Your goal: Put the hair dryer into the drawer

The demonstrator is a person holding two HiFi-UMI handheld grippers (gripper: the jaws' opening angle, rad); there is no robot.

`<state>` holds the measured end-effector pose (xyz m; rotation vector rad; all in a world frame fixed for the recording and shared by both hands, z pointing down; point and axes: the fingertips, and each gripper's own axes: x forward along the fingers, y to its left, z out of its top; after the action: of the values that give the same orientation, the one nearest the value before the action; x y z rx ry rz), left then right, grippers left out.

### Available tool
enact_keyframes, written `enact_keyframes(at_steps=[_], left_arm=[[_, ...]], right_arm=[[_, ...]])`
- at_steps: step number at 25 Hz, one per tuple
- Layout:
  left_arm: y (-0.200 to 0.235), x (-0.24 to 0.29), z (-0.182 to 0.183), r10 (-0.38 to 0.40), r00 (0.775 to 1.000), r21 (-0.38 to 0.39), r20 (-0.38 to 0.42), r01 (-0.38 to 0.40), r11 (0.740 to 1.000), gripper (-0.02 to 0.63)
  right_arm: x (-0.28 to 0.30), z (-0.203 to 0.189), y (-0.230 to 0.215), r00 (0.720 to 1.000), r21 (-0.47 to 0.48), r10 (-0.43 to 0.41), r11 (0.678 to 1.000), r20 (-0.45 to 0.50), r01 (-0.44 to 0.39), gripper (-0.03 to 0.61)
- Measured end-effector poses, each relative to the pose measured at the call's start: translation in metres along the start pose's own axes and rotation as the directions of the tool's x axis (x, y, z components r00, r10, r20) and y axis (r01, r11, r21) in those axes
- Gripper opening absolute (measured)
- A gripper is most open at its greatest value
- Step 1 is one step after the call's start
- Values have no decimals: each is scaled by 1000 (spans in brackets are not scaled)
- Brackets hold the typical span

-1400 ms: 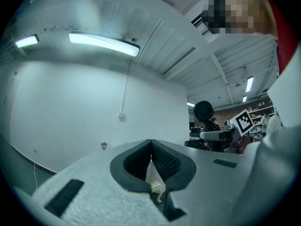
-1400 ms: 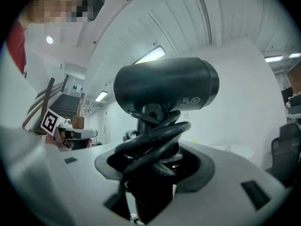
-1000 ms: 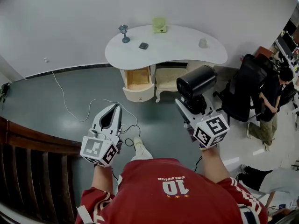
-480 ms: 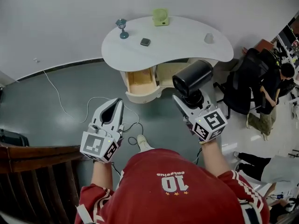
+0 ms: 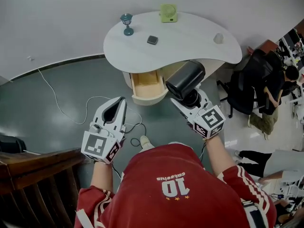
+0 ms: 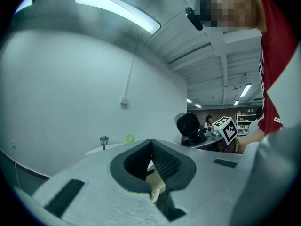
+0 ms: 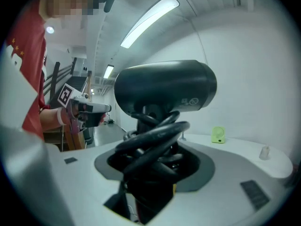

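White desk (image 5: 190, 37), hair dryer (image 5: 184, 80) barrel level, crosswise

There were two grippers: one left gripper (image 5: 119, 101) and one right gripper (image 5: 188, 98), each with one marker cube. There was one hair dryer (image 5: 185, 79). One drawer (image 5: 146, 85) stood open under one white bench (image 5: 190, 51). Four small things stood on the bench: one teal lamp figure (image 5: 127, 23), one green fan (image 5: 168, 12), one dark square item (image 5: 152, 40) and one small pale item (image 5: 218, 38). One black chair (image 5: 249, 87) stood beside the bench, with one person (image 5: 281, 80) just beyond it. One pale cable (image 5: 57, 103) lay on the floor (image 5: 28, 108).
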<state>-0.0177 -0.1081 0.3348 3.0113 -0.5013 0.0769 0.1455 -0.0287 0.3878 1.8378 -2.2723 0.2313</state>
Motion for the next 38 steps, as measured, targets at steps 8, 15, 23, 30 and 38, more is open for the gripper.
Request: enact_keyframes(at_steps=[8,15,23,30,38], left_arm=[[28,8,-16,35,999,-35,9,-34,999,2],[39,16,-26,85,996,-25,-8,-85,996,2],[53,41,-40,158,986,-51,-58,-162,986,2],[70,78,-66,188,979,-59,-76,-193,979,2],[81,87,-71,265,958,-44,-113,-271,962,2]], right_arm=[[47,-44,4,990,-30,103,994,-101,-106,256],[85,-91,1,960,-87,202,971,-193,-222,258],[121,-163,-8,867,-188,339,885,-365,-425,256],[154,-215,-36,801,-155,389,851,-455,-502,256],[176,-271,-41,665,-146,456,751,-592,-644,256]])
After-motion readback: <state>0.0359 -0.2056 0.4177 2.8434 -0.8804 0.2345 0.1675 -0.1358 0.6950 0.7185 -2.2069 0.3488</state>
